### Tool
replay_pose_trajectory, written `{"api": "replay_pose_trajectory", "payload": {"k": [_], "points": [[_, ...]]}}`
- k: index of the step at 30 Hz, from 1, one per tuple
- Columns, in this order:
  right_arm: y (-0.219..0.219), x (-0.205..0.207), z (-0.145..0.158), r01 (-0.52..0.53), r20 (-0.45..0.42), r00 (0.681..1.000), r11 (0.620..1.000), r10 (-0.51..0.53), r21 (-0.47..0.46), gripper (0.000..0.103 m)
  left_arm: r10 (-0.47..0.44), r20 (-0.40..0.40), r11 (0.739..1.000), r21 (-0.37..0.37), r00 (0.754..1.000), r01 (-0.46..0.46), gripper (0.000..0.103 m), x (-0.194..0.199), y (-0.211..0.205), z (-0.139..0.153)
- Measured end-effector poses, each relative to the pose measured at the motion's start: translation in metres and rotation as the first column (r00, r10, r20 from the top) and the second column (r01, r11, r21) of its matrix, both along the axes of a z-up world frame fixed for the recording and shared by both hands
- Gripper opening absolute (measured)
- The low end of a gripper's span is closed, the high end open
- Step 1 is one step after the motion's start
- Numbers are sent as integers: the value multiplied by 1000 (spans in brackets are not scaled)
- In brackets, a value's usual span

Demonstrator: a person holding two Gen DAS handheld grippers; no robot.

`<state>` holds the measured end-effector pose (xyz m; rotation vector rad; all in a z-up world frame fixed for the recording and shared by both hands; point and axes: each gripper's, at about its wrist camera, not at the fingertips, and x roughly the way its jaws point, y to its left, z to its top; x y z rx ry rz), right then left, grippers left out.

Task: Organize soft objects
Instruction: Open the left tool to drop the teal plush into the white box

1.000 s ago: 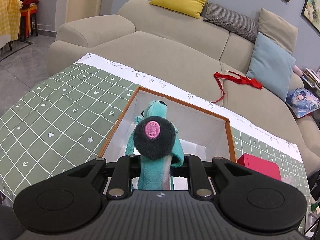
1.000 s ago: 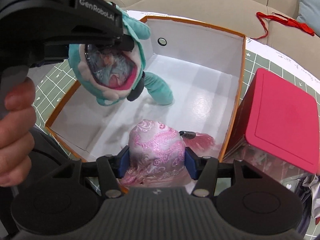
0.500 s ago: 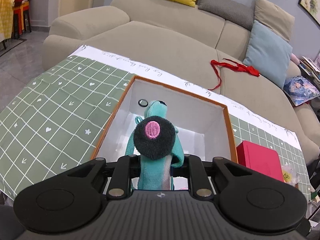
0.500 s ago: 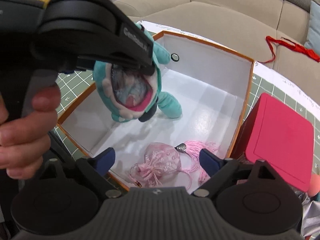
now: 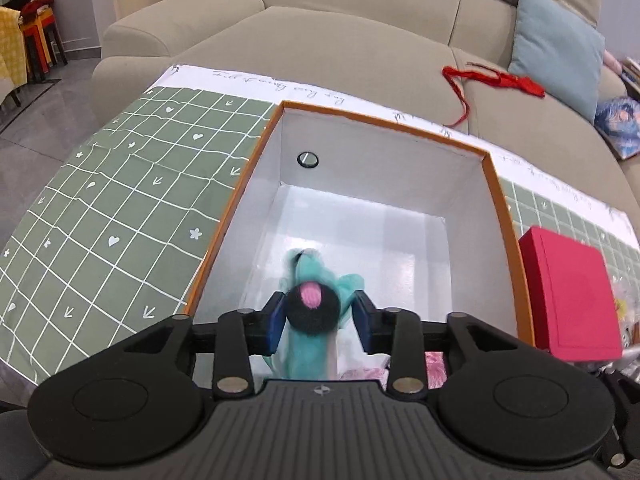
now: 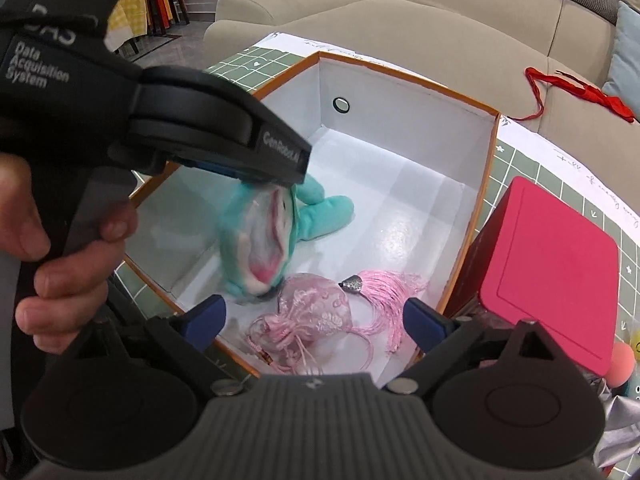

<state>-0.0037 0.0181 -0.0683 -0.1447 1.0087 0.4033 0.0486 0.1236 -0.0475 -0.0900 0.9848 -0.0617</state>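
Teal plush toy with a black-and-pink round patch (image 5: 310, 312) sits blurred between the blue pads of my left tool (image 5: 318, 322), low centre of the left wrist view; the pads stand apart on either side of it, and I cannot tell whether they touch it. In the right wrist view the toy hangs under that tool at centre left, its leg resting on the white floor of the orange-rimmed open cardboard box (image 6: 490, 148).

My right tool (image 6: 314, 320) is spread wide and holds nothing, at the bottom of its view. Beyond it, a pink embroidered drawstring pouch with a tassel (image 6: 316, 310) lies on the box floor, just beside the toy.

Right of the box stands a red lidded box (image 6: 548, 268) on the green grid-patterned cloth covering the worktop (image 5: 120, 208).
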Motion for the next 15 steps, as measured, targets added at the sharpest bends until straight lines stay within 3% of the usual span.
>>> {"api": "replay_pose_trajectory", "payload": {"k": [9,13,15], "points": [[-1,0,0,-3,5,1000,1000,3,4,94,18,69,1000,-20,997,-17,85,-4,2,9],[-3,-2,6,3,24,1000,1000,-4,12,94,55,76,990,-137,996,-44,93,-4,16,21],[-4,-4,9,5,34,999,1000,-5,22,94,98,92,964,-257,991,-71,96,-5,29,24]]}}
